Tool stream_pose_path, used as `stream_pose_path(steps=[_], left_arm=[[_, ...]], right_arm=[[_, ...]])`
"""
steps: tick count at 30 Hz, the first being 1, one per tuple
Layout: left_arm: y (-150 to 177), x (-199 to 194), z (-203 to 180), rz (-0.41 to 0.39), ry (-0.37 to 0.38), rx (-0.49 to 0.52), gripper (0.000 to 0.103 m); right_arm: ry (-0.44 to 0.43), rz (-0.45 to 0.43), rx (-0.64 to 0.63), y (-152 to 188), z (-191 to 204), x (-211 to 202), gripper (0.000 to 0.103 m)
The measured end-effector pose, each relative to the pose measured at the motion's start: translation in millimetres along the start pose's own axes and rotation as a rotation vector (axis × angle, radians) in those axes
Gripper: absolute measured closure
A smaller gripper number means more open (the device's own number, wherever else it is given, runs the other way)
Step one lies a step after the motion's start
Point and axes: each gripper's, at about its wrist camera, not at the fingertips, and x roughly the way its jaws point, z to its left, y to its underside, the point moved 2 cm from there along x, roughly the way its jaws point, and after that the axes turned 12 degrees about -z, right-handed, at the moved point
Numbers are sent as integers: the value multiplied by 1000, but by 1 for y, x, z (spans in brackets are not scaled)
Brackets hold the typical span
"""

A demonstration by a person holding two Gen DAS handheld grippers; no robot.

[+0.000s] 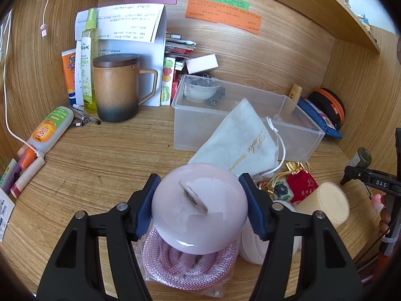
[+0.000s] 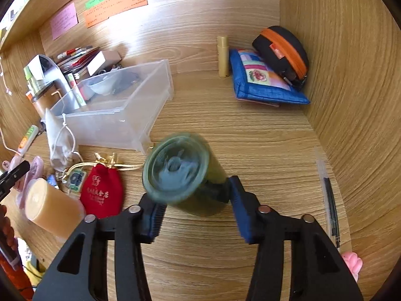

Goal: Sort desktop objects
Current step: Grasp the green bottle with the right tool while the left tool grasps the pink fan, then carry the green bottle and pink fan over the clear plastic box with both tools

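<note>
1. Left gripper [image 1: 199,202]: both blue pads press the flanks of a smooth pink dome [image 1: 199,208], a rounded item with a small disc on top. The grip sits on a curved, glossy surface; risk is the dome squirting out under any squeeze or tilt.
2. Under the dome, a bagged pink rope [image 1: 188,266]. Cannot tell if it hangs from the dome or lies on the desk; if attached, it may drag and snag.
3. Right gripper [image 2: 198,200]: jaws narrow around a green jar [image 2: 179,173], blurred, held off-centre and tilted. The right pad meets its side; the left contact is unclear. A one-sided hold could let it swing or drop.
4. Just beside: beige roll [image 2: 54,204], red pouch [image 2: 101,193], white bag [image 1: 238,140]. Crowded; a dropped item knocks these about.
5. Farther: clear bin [image 1: 298,135], likely the sorting target, with a bowl [image 1: 201,90] at its back. The white bag leans on its front wall and may block the way in.
</note>
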Motion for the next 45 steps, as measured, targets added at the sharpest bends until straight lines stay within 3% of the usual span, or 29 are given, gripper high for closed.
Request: stream_pose_path(steps=[10, 23, 35, 40, 45], left_arm=[[-19, -4, -7, -36, 10, 6, 40], [-64, -2, -17, -59, 32, 49, 40], [-112, 11, -36, -91, 100, 131, 40], [-116, 36, -37, -46, 105, 151, 40], [-101, 42, -13, 2, 102, 118, 39]], right_arm=[[-4, -40, -10, -12, 4, -11, 60], [-125, -125, -75, -56, 43, -21, 60], [-218, -159, -112, -94, 79, -7, 60], [-233, -139, -120, -103, 89, 13, 60], [-249, -106, -119, -102, 93, 30, 60]])
